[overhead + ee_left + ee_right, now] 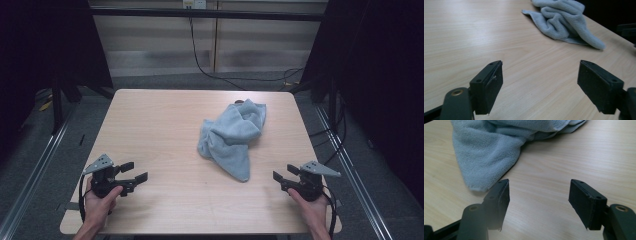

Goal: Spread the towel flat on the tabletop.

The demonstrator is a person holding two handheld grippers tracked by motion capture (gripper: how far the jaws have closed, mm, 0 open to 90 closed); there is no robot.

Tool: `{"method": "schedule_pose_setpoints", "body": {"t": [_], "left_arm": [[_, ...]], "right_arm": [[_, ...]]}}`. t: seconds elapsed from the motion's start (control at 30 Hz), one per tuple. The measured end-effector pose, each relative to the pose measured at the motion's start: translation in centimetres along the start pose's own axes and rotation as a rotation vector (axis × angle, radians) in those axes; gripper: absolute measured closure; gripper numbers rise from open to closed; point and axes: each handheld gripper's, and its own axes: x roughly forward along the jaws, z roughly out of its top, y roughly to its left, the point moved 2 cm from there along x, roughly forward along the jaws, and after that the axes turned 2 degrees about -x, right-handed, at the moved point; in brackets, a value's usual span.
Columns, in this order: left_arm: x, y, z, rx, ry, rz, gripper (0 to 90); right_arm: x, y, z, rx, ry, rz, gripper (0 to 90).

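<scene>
- Bench [165, 125]: light wood top, takes up the middle of the high view; bare apart from one cloth.
- Towel [231, 136]: pale blue-grey terry, crumpled in a heap right of centre in the high view. One pointed corner trails toward the lower right. In the left gripper view it sits upper right [566, 22]; in the right gripper view upper left [489, 152], its corner just ahead of the jaws.
- Left tool [135, 172]: lower left of the high view, jaws spread, nothing between them, well apart from the towel.
- Right tool [281, 176]: lower right, jaws spread and empty, near the trailing corner but not touching.
- Likely step: reach in and take the towel to spread or fold it.
- To do it well: right tool takes the trailing corner, single layer, low to the bench. Left tool finds a second corner or hem, not the bunched middle, or the pinch gathers several folds.
</scene>
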Motion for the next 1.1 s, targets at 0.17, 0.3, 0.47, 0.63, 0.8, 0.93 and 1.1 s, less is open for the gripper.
{"method": "schedule_pose_setpoints", "body": {"t": [0.17,0.3,0.47,0.63,0.8,0.93,1.1], "left_arm": [[0.3,0.1,-0.1,0.012,0.022,-0.015,20.4],[0.7,-0.1,-0.2,0.002,0.046,-0.041,21.6],[0.8,-0.4,-0.2,0.016,0.042,-0.034,24.0],[0.8,-0.4,-0.2,0.028,0.043,-0.035,25.4],[1.0,-0.3,-0.2,0.032,0.051,-0.033,25.4],[0.9,-0.2,-0.1,0.036,0.048,-0.029,25.4],[0.7,-0.2,-0.1,0.029,0.034,-0.022,25.4]], "right_arm": [[0.4,0.5,-0.1,0.005,0.018,0.055,34.4],[0.5,0.6,0.0,0.004,0.031,0.118,39.2],[1.0,0.4,1.1,-0.005,0.026,0.152,39.1],[2.6,0.5,3.3,-0.047,0.025,0.219,38.4],[5.4,1.0,5.2,-0.062,0.053,0.265,36.7],[7.7,2.2,6.6,-0.094,0.068,0.283,33.2],[10.3,3.3,7.6,-0.144,0.100,0.287,32.1]]}}
